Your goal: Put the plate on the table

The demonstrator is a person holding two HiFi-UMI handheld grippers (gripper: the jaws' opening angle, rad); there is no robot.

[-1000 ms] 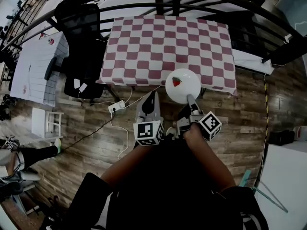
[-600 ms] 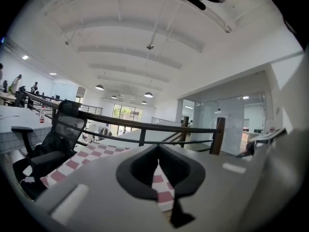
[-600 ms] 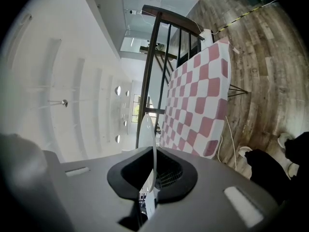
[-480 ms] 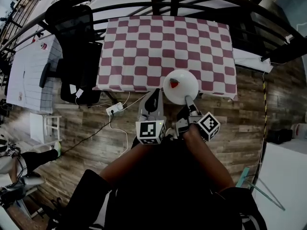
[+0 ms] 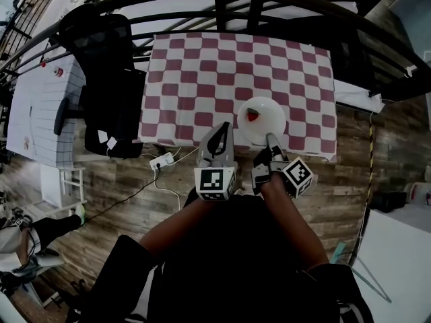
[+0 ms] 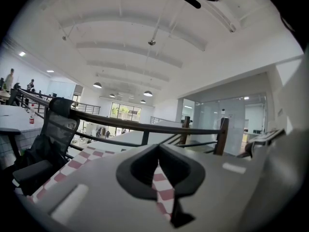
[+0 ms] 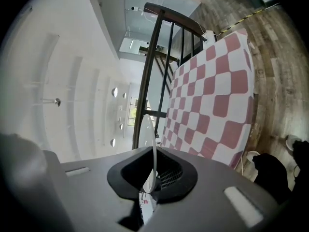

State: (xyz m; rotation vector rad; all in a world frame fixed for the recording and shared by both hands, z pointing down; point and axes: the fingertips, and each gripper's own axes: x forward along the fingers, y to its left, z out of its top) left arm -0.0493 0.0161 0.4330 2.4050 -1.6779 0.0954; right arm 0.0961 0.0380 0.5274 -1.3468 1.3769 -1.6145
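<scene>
Plate [image 5: 261, 120] in carry. My right hand-held gripper [image 5: 272, 138] is clenched on its near rim, and the right gripper view shows the rim edge-on between the jaws. In the head view the plate faces up, with a small red mark on it, and lies over the near edge of the table [image 5: 202, 66]. I cannot tell whether it touches the checked cloth. My left hand-held gripper [image 5: 221, 130] is closed on nothing, just left of the plate, and points at the table.

I judge this to be the carry-in step, with the set-down not yet done. Next I should take the plate further in over the cloth, well clear of the edge, and lower it flat until the base rests. Only then should I let the jaws go, since a one-rim hold could let the far side dip.
</scene>
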